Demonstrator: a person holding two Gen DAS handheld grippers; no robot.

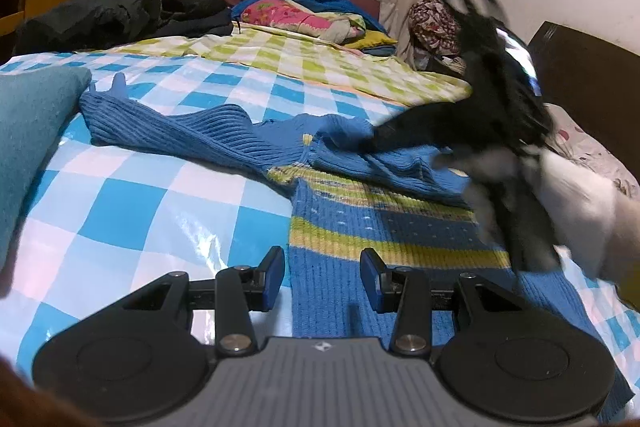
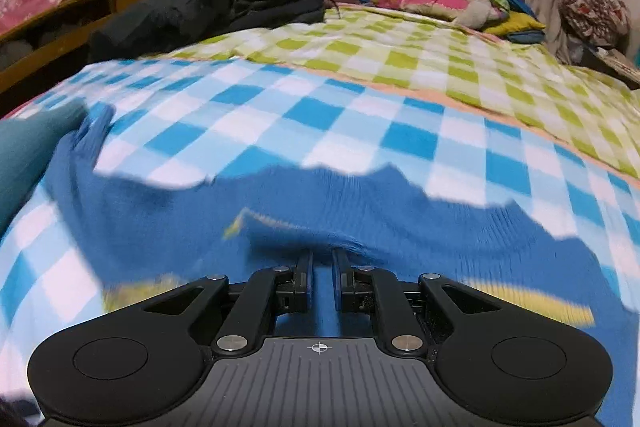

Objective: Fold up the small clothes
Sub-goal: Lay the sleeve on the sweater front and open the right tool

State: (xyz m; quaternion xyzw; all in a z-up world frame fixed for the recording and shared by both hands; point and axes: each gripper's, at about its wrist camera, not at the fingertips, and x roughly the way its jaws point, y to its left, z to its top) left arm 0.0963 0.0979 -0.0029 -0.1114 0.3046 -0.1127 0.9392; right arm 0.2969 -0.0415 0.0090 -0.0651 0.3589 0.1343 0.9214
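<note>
The left gripper [image 1: 322,277] hangs spread over the blue knit sweater [image 1: 360,223], gripping nothing; the right gripper [image 2: 322,277], narrowly parted, touches its blue folds.

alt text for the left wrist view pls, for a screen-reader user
A blue knit sweater with yellow-green stripes lies partly folded on a blue-and-white checked sheet. The left gripper hovers open above its hem, while the blurred right gripper reaches onto its upper part.
</note>
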